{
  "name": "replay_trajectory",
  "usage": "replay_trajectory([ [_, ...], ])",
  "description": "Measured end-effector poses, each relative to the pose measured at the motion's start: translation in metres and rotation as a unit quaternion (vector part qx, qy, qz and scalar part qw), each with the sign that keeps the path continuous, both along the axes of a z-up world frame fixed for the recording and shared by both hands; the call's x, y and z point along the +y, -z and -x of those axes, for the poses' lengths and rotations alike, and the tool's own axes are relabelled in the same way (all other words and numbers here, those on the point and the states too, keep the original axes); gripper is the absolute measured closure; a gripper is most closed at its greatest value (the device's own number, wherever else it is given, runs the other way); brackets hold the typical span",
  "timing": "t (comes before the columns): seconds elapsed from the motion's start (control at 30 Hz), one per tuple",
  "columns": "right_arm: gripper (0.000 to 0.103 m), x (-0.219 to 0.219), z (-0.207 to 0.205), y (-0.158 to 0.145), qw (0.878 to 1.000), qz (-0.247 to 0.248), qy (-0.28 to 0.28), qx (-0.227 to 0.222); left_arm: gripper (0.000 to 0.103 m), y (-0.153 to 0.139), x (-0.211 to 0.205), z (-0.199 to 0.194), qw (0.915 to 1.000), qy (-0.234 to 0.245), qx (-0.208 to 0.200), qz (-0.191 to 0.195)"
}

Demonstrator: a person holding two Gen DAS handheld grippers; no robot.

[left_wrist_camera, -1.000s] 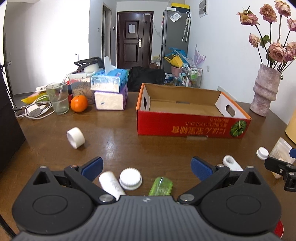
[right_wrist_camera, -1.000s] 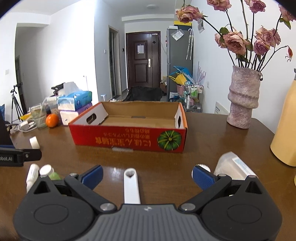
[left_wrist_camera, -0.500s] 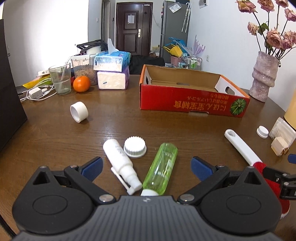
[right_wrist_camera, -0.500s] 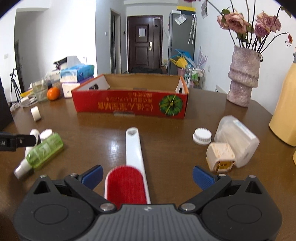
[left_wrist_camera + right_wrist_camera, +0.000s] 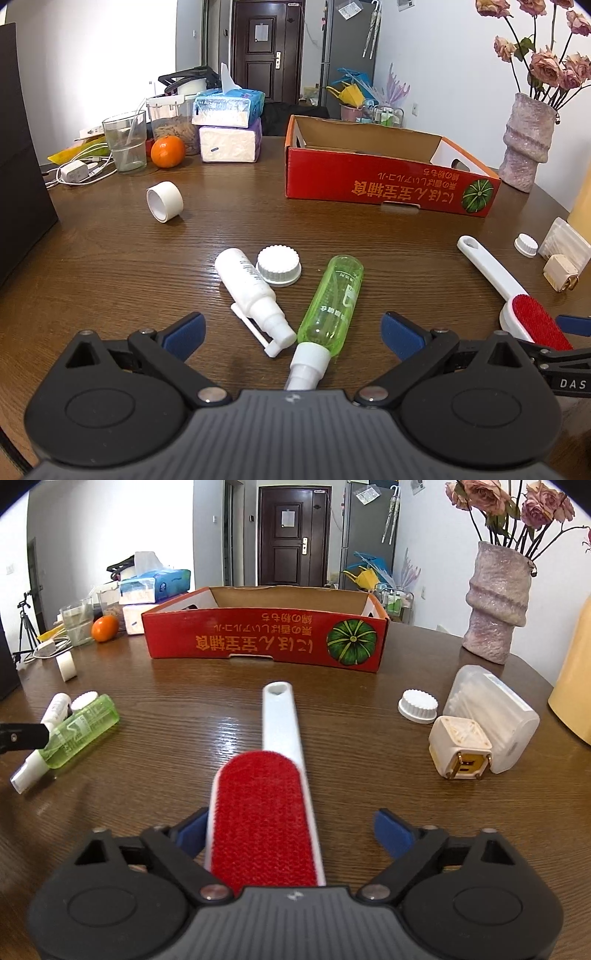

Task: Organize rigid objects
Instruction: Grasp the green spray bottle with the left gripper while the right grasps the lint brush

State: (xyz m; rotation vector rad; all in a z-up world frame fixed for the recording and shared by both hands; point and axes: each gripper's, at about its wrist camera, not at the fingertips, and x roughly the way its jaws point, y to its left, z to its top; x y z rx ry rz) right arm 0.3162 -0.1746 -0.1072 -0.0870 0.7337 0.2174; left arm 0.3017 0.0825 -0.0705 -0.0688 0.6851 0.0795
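Note:
My left gripper (image 5: 291,334) hangs open low over the brown table. Between its blue pads lie the spray ends of a green bottle (image 5: 332,299) and a white spray bottle (image 5: 247,280), neither touched. A white ribbed cap (image 5: 279,266) rests just beyond them. My right gripper (image 5: 291,834) straddles the red head of a white-handled lint brush (image 5: 266,812); its jaws are closing. The left pad sits against the brush's edge and the right pad stands well apart from it. The red cardboard box (image 5: 266,635) stands open-topped and looks empty, farther back.
A tape roll (image 5: 165,202) lies at the left. A small white cap (image 5: 418,705), a cube charger (image 5: 460,751) and a clear plastic box (image 5: 491,709) lie right of the brush. A vase (image 5: 495,598), glass (image 5: 125,142), orange (image 5: 168,151) and tissue packs (image 5: 231,129) line the back.
Both grippers have sunk toward the table and tipped down. The brush's red head has come between the right jaws, which have narrowed. The two bottles now lie fully in the left view.

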Motion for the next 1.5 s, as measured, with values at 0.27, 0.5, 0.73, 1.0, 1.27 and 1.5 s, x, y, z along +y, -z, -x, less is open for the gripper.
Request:
replay_trajectory([
  [0.27, 0.035, -0.002, 0.003, 0.000, 1.000, -0.016, -0.008, -0.011, 0.000, 0.001, -0.007, -0.002, 1.0000, 0.007, -0.001, 0.000],
  [0.5, 0.048, -0.004, 0.009, 0.000, 0.999, -0.028, -0.006, -0.034, 0.000, 0.003, -0.021, -0.009, 0.9996, 0.024, -0.005, -0.013],
  [0.73, 0.048, -0.012, 0.011, -0.003, 0.997, -0.047, 0.013, -0.052, 0.000, 0.006, -0.037, -0.024, 0.9992, 0.019, -0.015, -0.032],
  [1.0, 0.048, -0.013, 0.014, -0.005, 0.996, -0.052, 0.018, -0.069, 0.025, 0.019, -0.039, -0.035, 0.9994, 0.018, -0.005, -0.030],
  [1.27, 0.048, -0.013, 0.016, -0.005, 0.996, -0.055, 0.017, -0.075, 0.043, 0.025, -0.038, -0.037, 0.9992, 0.026, 0.004, -0.031],
  [1.5, 0.048, -0.013, 0.018, -0.006, 0.995, -0.056, 0.017, -0.080, 0.059, 0.029, -0.033, -0.041, 0.9993, 0.031, 0.018, -0.006],
])
